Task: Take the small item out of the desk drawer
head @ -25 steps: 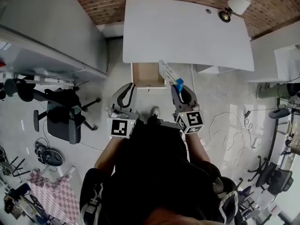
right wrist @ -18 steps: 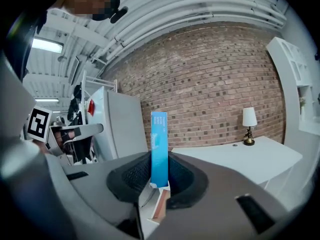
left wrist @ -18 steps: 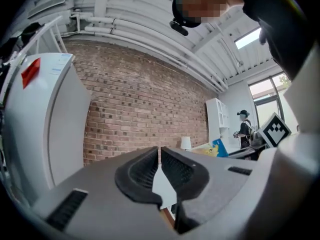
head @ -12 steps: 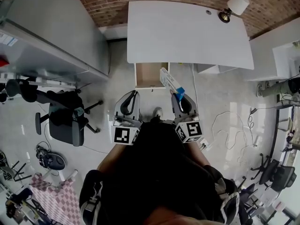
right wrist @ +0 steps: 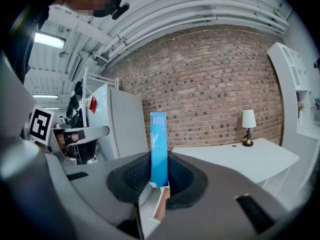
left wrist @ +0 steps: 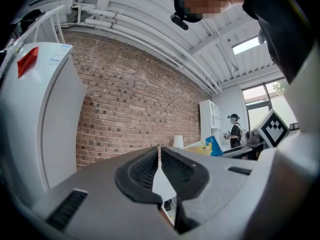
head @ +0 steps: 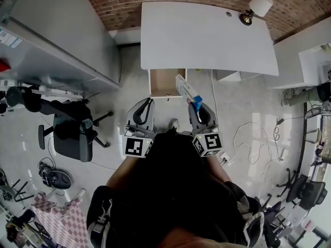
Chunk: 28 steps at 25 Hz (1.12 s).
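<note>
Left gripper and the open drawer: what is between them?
Only bare floor lies between the left gripper and the drawer. The head view shows it.

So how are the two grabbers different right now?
The right gripper pinches a thin blue box that sticks out from between its jaws; the left gripper holds nothing. The right gripper's jaws sit the box's thickness apart; the left gripper's jaws are closed together. Both are grey with black ribbed pads and point toward the white desk.
</note>
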Each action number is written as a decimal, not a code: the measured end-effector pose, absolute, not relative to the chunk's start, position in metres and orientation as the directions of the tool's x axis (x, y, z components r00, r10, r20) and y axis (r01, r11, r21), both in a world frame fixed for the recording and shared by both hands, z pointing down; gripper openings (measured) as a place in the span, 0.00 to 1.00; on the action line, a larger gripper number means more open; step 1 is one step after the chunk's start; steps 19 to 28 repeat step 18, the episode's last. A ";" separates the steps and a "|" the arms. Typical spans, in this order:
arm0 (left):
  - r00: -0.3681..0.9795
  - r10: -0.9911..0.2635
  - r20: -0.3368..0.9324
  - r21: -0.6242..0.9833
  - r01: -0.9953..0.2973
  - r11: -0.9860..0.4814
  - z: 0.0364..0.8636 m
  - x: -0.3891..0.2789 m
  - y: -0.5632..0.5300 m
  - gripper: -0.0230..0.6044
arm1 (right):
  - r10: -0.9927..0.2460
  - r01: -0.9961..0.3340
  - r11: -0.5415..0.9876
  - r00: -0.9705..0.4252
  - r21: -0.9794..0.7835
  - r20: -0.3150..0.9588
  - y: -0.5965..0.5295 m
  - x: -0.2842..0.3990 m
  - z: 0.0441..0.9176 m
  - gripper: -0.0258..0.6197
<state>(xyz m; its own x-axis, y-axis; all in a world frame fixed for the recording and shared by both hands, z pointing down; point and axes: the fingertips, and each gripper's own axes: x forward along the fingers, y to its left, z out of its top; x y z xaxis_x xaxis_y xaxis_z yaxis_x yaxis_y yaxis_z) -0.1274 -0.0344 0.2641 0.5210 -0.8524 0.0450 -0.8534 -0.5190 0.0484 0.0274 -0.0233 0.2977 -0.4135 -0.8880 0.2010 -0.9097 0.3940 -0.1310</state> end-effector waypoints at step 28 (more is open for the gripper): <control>0.537 -0.842 0.054 0.064 -0.843 -0.534 0.268 -0.129 -0.027 0.08 | -0.886 -0.911 0.395 -0.411 -0.117 0.214 -0.017 0.021 0.298 0.18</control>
